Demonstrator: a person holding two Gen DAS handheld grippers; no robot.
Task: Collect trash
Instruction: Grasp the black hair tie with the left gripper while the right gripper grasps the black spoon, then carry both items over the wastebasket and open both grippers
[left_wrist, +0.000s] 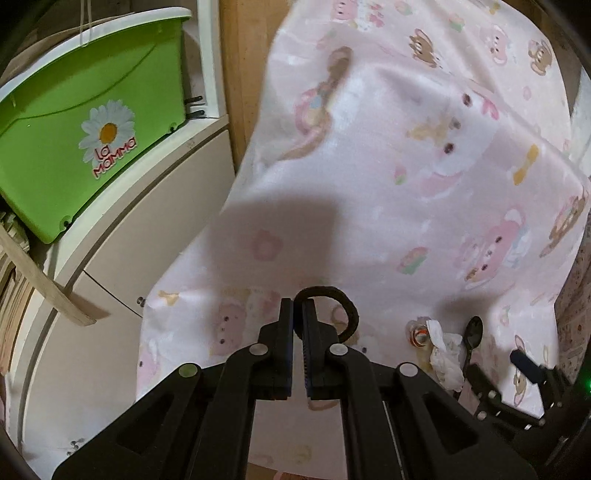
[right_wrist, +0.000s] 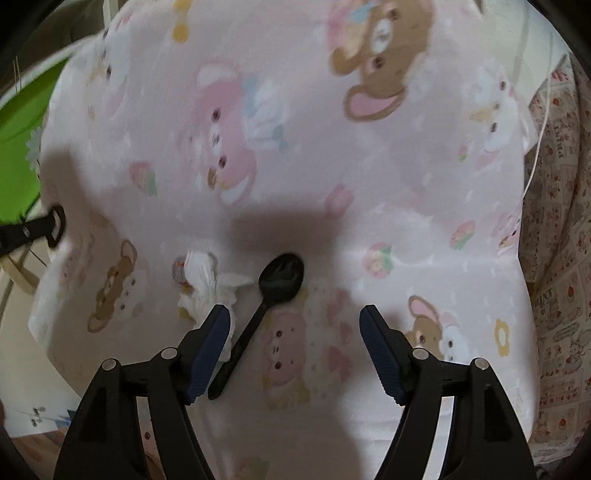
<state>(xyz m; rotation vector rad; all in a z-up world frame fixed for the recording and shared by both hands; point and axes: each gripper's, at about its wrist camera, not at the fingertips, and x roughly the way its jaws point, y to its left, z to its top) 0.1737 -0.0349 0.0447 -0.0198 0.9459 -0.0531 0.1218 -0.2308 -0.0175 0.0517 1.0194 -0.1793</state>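
My left gripper (left_wrist: 297, 303) is shut on a black hair tie (left_wrist: 349, 308) and holds it above the pink cartoon-print cloth (left_wrist: 369, 166). It also shows at the left edge of the right wrist view (right_wrist: 55, 221). My right gripper (right_wrist: 295, 314) is open and empty just above the cloth (right_wrist: 369, 184). A black plastic spoon (right_wrist: 273, 284) lies between its fingers, close to the left finger (right_wrist: 212, 339). A crumpled white tissue (right_wrist: 207, 284) lies left of the spoon, with a small bottle cap (right_wrist: 179, 269) beside it. The spoon (left_wrist: 474, 334), the tissue (left_wrist: 445, 354) and the cap (left_wrist: 419, 334) show at lower right in the left wrist view.
A green plastic bin (left_wrist: 85, 129) with a daisy sticker stands on a white cabinet (left_wrist: 147, 221) left of the cloth. A wooden strip (left_wrist: 40, 280) leans by the cabinet. A patterned fabric (right_wrist: 554, 258) lies to the right of the cloth.
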